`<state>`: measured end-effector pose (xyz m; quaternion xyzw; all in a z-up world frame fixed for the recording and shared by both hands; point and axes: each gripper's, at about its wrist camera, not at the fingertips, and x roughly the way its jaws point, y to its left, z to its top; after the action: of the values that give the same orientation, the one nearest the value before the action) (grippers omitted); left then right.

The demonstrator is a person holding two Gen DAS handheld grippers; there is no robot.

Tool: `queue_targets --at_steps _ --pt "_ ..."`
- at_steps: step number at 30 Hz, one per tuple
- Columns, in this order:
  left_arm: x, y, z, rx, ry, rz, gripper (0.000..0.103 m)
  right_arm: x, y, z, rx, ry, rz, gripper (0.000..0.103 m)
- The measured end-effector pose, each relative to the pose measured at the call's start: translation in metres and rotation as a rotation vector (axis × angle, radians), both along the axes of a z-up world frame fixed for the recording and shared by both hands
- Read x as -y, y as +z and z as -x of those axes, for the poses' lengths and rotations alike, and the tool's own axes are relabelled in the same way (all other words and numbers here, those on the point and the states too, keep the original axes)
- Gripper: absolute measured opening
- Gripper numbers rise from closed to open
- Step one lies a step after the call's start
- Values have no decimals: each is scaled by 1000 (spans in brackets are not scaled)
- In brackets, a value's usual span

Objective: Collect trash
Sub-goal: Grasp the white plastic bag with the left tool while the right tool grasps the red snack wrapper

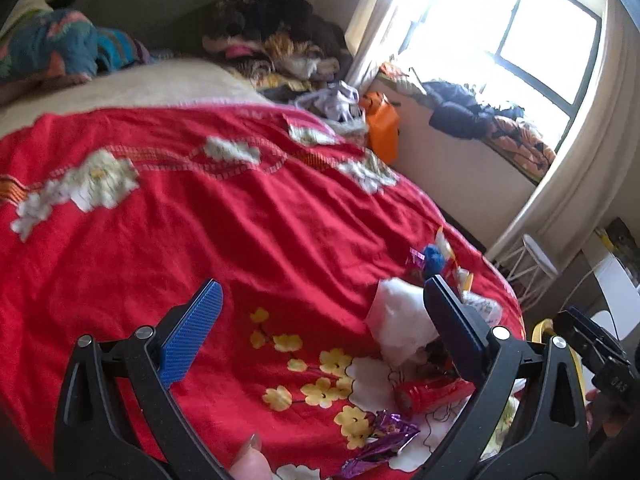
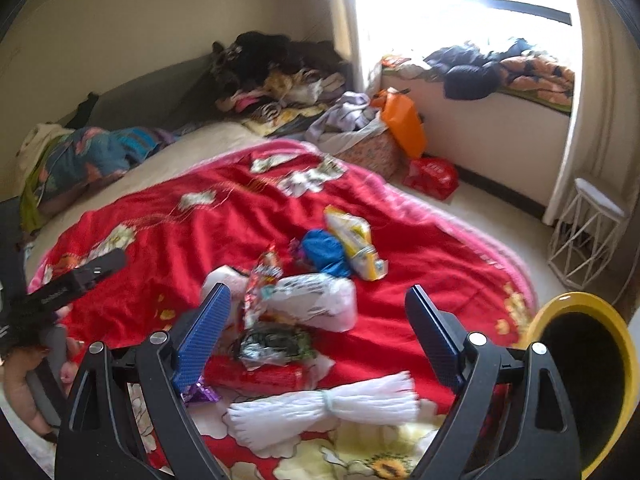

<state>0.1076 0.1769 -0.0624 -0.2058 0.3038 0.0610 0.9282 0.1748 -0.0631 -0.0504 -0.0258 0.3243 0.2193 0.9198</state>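
Trash lies on a red floral blanket [image 2: 168, 236]: a yellow snack packet [image 2: 354, 240], a blue crumpled bag [image 2: 326, 254], a white plastic bag [image 2: 316, 300], a red-and-silver wrapper [image 2: 262, 284], a dark clear wrapper [image 2: 276, 346], a red wrapper [image 2: 256, 376], a purple foil wrapper [image 1: 380, 444] and a bundle of white strips [image 2: 320, 408]. My right gripper [image 2: 318, 328] is open and empty above the pile. My left gripper [image 1: 320, 316] is open and empty, left of the white bag [image 1: 396, 316] and the red wrapper [image 1: 428, 394]. A yellow bin [image 2: 588, 360] with a dark inside stands at the right.
The bed carries piled clothes [image 2: 276, 76] at the back and a patterned pillow [image 2: 84, 156] at the left. An orange bag [image 2: 404, 124], a red bag [image 2: 432, 176] and a white wire stool [image 2: 588, 232] stand on the floor by the window sill [image 2: 480, 120].
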Motion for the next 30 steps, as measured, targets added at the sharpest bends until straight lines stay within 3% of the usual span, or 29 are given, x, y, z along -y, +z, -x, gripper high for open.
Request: queue_targets --at_steps 3,7,11,14,16,17,21,24,26,30 --pt "1 -11 -12 -28 -37 35 91 -14 -12 -4 -46 49 4 72" --pt "3 -21 -25 -53 -83 66 81 -34 -29 -8 -106 119 15 52" --pt "10 -26 -39 -74 -151 93 75 -44 -40 -13 -151 151 6 44" --pt "17 -27 -49 -76 -198 120 74 -48 -48 -17 -192 170 -13 28" --pt "18 -32 -56 -94 -209 157 74 -50 -54 -19 -214 179 -15 11" --pt "19 -34 -58 -99 -210 165 74 -49 -56 -20 -226 182 -22 8" --pt "23 -45 -70 -132 -231 231 71 -45 -57 -17 -223 180 -38 4" --pt "26 -52 -76 -154 -253 322 70 -39 -54 -16 -213 166 -47 4" --pt "30 -55 -78 -165 -256 330 66 -33 -50 -14 -194 156 -51 4" --pt "36 -51 -79 -162 -268 347 48 -22 -42 -11 -168 139 -58 4"
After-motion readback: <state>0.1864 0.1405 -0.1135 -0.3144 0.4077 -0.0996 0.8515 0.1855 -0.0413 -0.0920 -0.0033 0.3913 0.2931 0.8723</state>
